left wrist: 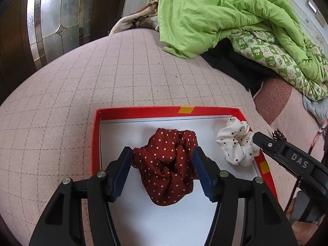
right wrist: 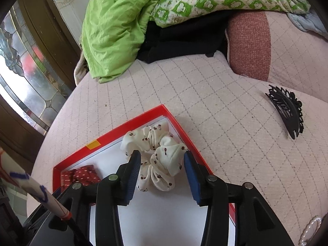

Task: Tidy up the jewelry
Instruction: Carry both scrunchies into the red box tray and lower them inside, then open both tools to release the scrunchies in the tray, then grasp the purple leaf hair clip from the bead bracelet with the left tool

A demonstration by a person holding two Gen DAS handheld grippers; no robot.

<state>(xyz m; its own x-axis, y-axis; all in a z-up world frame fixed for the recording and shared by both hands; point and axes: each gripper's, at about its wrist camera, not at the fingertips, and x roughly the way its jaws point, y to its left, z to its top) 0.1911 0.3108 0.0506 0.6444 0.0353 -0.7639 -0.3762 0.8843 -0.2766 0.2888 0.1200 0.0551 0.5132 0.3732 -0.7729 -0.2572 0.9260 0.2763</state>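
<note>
A dark red polka-dot scrunchie [left wrist: 168,164] lies on the white floor of a shallow red box [left wrist: 139,110] on the pink quilted bed. My left gripper [left wrist: 162,155] straddles it with its jaws apart, the cloth just brushing the blue pads. A white cherry-print scrunchie [right wrist: 162,155] lies in the box's right corner [right wrist: 131,123]. My right gripper [right wrist: 163,160] stands open around it, with a small gap at each pad. In the left wrist view one right finger [left wrist: 256,137] rests beside the white scrunchie [left wrist: 235,143]. A black hair claw [right wrist: 287,110] lies on the bed to the right of the box.
A green quilt [right wrist: 114,30] and a black garment [right wrist: 184,39] are heaped at the far side of the bed. A pink and red cushion [right wrist: 250,45] sits at the back right. A pearl bracelet [right wrist: 309,229] lies at the near right edge. A glazed door [left wrist: 57,20] stands to the left.
</note>
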